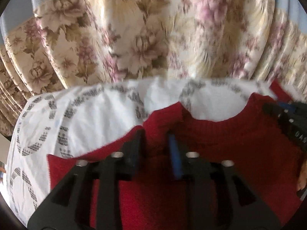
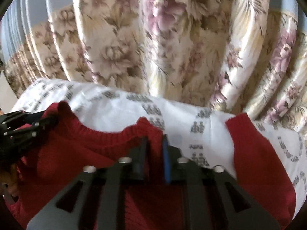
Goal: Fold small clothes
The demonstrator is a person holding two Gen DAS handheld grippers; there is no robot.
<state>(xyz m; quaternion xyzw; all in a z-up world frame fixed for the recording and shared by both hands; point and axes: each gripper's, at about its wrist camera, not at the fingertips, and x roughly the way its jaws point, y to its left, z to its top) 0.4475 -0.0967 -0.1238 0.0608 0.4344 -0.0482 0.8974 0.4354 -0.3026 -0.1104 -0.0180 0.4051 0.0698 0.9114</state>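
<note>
A small red knitted sweater (image 1: 220,140) hangs between my two grippers above a white printed cloth (image 1: 86,115). My left gripper (image 1: 156,134) is shut on the sweater's left shoulder beside the neckline. My right gripper (image 2: 154,140) is shut on the sweater's (image 2: 86,149) right shoulder beside the collar. One sleeve (image 2: 255,153) hangs to the right in the right wrist view. The right gripper (image 1: 285,118) shows at the right edge of the left wrist view, and the left gripper (image 2: 21,126) shows at the left edge of the right wrist view.
The white cloth (image 2: 119,107) with small grey figures covers the surface below. A floral curtain (image 1: 144,38) in cream and pink hangs close behind it and fills the background in the right wrist view (image 2: 172,48) too.
</note>
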